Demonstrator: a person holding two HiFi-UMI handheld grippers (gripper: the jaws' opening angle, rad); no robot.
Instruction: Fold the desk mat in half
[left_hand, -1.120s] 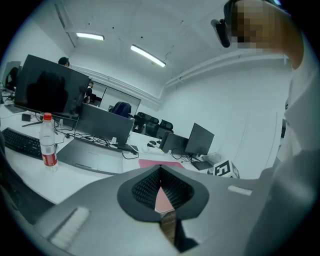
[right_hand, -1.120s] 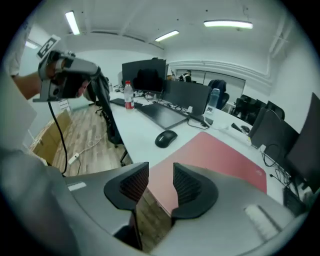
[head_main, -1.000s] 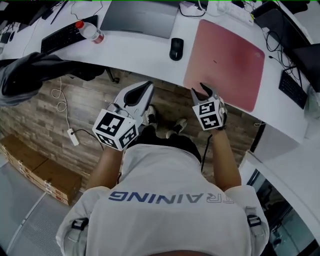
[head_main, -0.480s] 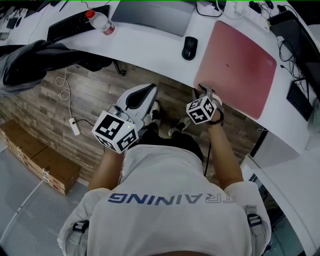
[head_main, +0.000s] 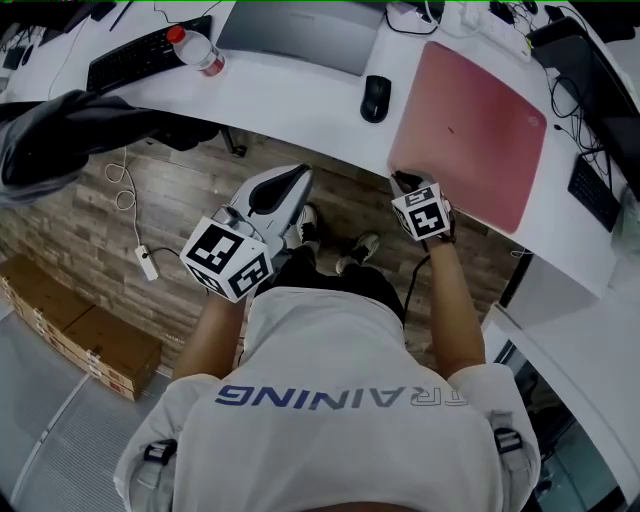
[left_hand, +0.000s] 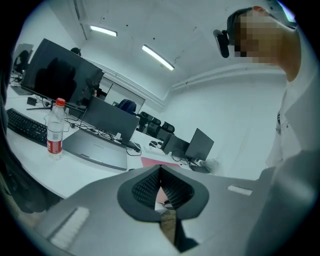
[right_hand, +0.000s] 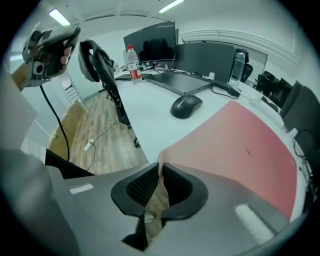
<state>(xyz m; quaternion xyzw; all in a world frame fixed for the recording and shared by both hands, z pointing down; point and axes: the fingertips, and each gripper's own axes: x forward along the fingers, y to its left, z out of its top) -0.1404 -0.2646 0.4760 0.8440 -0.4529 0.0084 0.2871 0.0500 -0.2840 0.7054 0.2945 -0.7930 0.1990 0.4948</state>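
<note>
The pink desk mat (head_main: 470, 130) lies flat on the white desk (head_main: 300, 105), to the right of the mouse. My right gripper (head_main: 400, 180) is at the mat's near left corner, at the desk's front edge. In the right gripper view its jaws (right_hand: 161, 167) are closing with the corner of the mat (right_hand: 240, 155) pinched between the pads, and that corner is slightly raised. My left gripper (head_main: 300, 172) hangs over the floor in front of the desk, away from the mat, shut with nothing in it (left_hand: 160, 170).
A black mouse (head_main: 375, 98) sits just left of the mat. Behind it lie a closed laptop (head_main: 290, 35), a keyboard (head_main: 145, 55) and a water bottle (head_main: 198, 50). A dark jacket on a chair (head_main: 70, 130) is at the left. Cables and another keyboard (head_main: 592, 190) border the mat's right side.
My right gripper has come to the mat's near left corner and its jaws have gone from wide apart to closed on it. The left gripper has hardly moved.
</note>
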